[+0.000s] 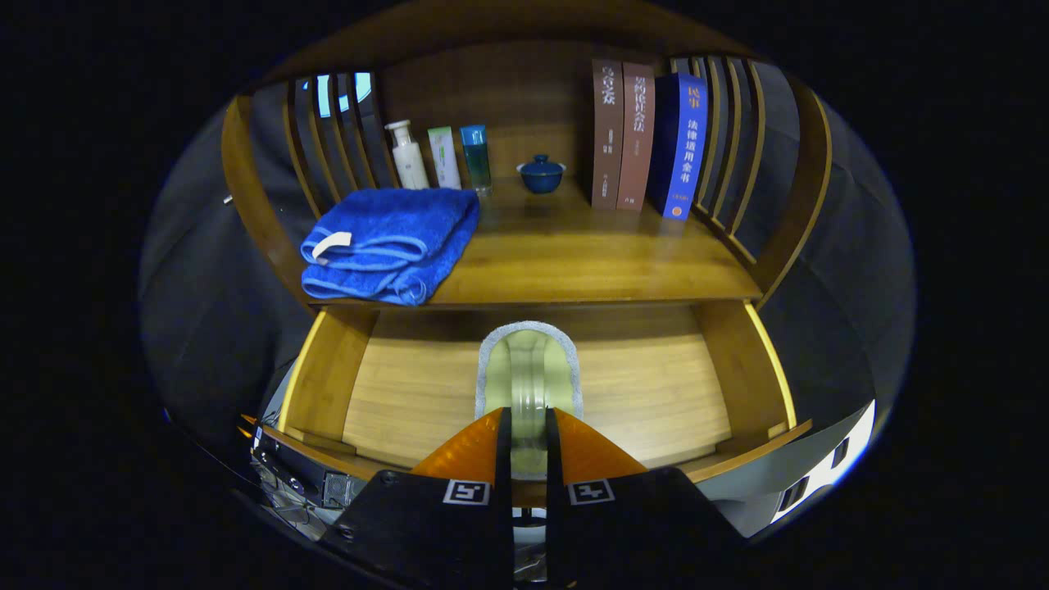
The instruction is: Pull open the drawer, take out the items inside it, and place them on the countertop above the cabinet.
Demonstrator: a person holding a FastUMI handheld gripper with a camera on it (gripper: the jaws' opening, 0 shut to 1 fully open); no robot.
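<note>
Three books [638,135], three bottles [442,157], one folded blue towel [389,244], one lidded blue cup [541,174], one glass [529,385] in the tongs [529,434].

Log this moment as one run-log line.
drawer: open | gripper: shut on slipper, over drawer | countertop: towel, bottles, cup, books

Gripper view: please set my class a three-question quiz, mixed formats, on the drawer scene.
1. True or false: the drawer is closed.
2. What lies beside the bottles on the countertop? A) a folded blue towel B) a red cup C) a plate
3. Fill in: the gripper fingers are closed on a grey-edged ____ over the drawer.

Key
1. False: it stands open.
2. A: the blue towel lies in front of the three bottles.
3. Cloth: the cloth sits between both fingers.
</note>
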